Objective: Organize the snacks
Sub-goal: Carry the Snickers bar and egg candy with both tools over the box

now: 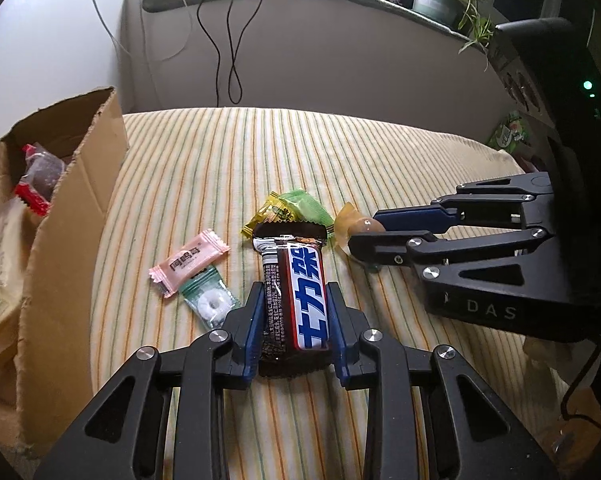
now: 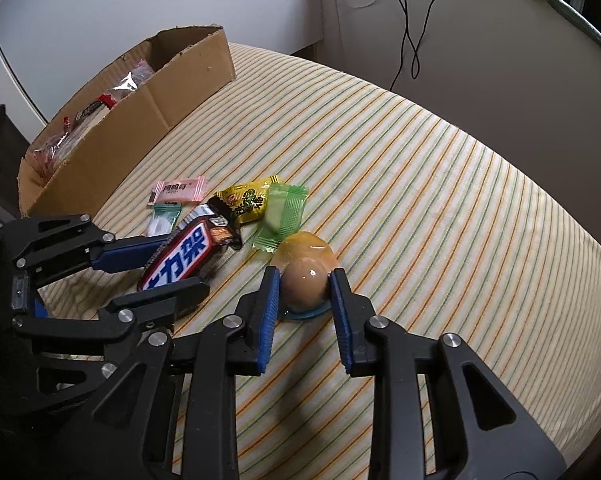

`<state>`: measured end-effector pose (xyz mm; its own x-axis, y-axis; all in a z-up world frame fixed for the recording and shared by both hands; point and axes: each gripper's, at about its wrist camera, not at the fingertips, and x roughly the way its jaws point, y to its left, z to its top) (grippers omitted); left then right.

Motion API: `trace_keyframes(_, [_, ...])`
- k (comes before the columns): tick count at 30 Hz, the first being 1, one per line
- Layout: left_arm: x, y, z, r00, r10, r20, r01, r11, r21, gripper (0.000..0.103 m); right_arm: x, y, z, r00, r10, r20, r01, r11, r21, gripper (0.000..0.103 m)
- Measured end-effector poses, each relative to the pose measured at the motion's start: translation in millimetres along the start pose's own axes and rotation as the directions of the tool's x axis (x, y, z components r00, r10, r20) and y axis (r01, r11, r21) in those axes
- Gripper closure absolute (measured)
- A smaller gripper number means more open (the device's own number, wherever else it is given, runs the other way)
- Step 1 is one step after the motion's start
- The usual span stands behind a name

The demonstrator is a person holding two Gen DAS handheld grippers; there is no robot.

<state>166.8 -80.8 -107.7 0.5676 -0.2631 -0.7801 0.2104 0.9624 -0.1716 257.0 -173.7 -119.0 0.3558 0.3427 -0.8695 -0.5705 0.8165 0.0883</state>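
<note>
My left gripper (image 1: 294, 292) is shut on a brown chocolate bar (image 1: 296, 300) with a blue-and-white label, on the striped cloth; it also shows in the right wrist view (image 2: 184, 260). My right gripper (image 2: 304, 276) is shut on a wrapped brown egg (image 2: 304, 280), which also shows in the left wrist view (image 1: 364, 227). Loose on the cloth lie a pink candy (image 1: 188, 264), a clear-green mint (image 1: 210, 302), a yellow packet (image 1: 270, 216) and a green candy (image 1: 304, 204).
An open cardboard box (image 1: 80, 216) with several snacks inside stands at the left; it also shows in the right wrist view (image 2: 140, 120). Black cables (image 1: 228, 40) hang on the wall behind. A green packet (image 1: 510, 130) lies at the far right.
</note>
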Motion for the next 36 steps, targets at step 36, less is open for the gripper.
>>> trace_keyframes(36, [-115,91,-1,0.963,0.109,0.248,-0.083,0.990,-0.109,0.076,-51,96,54,0.983,0.030,0.184,-0.021,0.999,-0.049,0.077])
